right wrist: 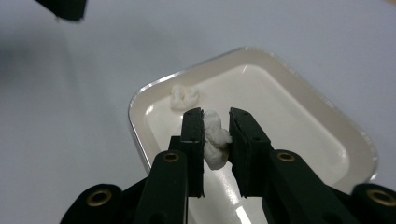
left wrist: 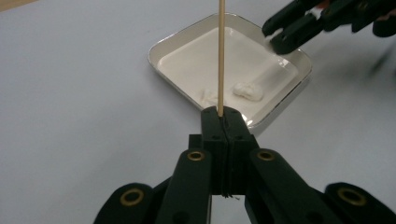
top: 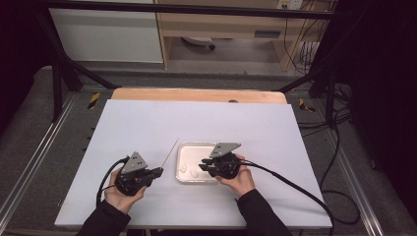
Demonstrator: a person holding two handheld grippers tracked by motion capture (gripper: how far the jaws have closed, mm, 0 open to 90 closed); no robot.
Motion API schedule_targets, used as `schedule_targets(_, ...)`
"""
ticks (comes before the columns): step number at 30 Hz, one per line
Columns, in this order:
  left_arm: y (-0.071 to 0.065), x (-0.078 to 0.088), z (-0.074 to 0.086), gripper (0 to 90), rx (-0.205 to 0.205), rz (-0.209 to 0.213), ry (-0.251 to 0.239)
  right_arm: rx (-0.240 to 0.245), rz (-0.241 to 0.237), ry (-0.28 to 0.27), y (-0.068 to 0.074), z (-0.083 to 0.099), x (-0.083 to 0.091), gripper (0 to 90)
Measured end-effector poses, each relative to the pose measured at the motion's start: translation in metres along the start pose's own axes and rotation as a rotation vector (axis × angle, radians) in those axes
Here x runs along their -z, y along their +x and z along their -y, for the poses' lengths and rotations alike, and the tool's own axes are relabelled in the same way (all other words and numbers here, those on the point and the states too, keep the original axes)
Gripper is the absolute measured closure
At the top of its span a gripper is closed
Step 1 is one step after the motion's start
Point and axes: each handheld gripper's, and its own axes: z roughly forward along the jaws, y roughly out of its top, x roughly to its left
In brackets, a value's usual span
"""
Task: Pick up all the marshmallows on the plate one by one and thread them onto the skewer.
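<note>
White sheet [top: 147,128] covers the table at centre frame in the high view. Metal tray [top: 183,147], shallow and rounded at the corners, sits just right of centre, toward the lower half.

Left gripper [top: 158,171], lower left of the tray in the high view: jaws pressed together on a thin wooden skewer [top: 171,152]. Skewer slants up and to the right from the jaw tips, its far end near the tray's upper left corner. In the left gripper view the skewer [left wrist: 221,56] rises straight up the frame from the closed tips [left wrist: 222,116], crossing in front of the tray [left wrist: 168,43].

Right gripper [top: 203,167], over the tray's lower right part in the high view, held in the person's right hand [top: 239,178]. In the right gripper view its jaws [right wrist: 215,122] stand a narrow gap apart with 1 soft white lump [right wrist: 215,140] clamped between the pads, both pads touching it. Whether the lump still touches the tray floor, cannot tell.

1 more white lump [right wrist: 185,96] lies loose in the tray [right wrist: 154,86], upper left of the jaws, near the rim. High view shows 2 pale lumps in the tray's lower left area, too small to separate clearly.
</note>
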Motion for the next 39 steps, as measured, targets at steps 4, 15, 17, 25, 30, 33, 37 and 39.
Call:
schedule_targets(4,-0.009,-0.005,-0.001,89.2,-0.019,0.021,-0.005,-0.012,-0.003,-0.102,0.001,-0.015,0.032,76.2)
schedule_targets(15,-0.039,-0.025,-0.007,89.2,-0.089,0.082,0.005,-0.138,-0.074,-0.322,-0.004,-0.037,0.081,76.1)
schedule_targets(17,-0.045,-0.028,-0.008,89.2,-0.102,0.091,0.01,-0.152,-0.089,-0.329,-0.005,-0.037,0.081,76.1)
schedule_targets(25,-0.05,-0.027,-0.009,89.2,-0.121,0.094,-0.007,-0.198,-0.146,-0.339,-0.005,-0.037,0.076,76.1)
schedule_targets(30,-0.05,-0.026,-0.009,89.2,-0.123,0.082,-0.015,-0.216,-0.168,-0.337,-0.005,-0.036,0.072,76.3)
schedule_targets(33,-0.051,-0.025,-0.008,89.3,-0.133,0.075,-0.03,-0.23,-0.185,-0.342,-0.005,-0.036,0.072,76.9)
schedule_targets(37,-0.052,-0.024,-0.007,89.3,-0.15,0.067,-0.05,-0.232,-0.194,-0.341,-0.004,-0.036,0.071,78.1)
schedule_targets(39,-0.053,-0.024,-0.007,89.3,-0.158,0.057,-0.053,-0.234,-0.197,-0.342,-0.003,-0.035,0.071,78.6)
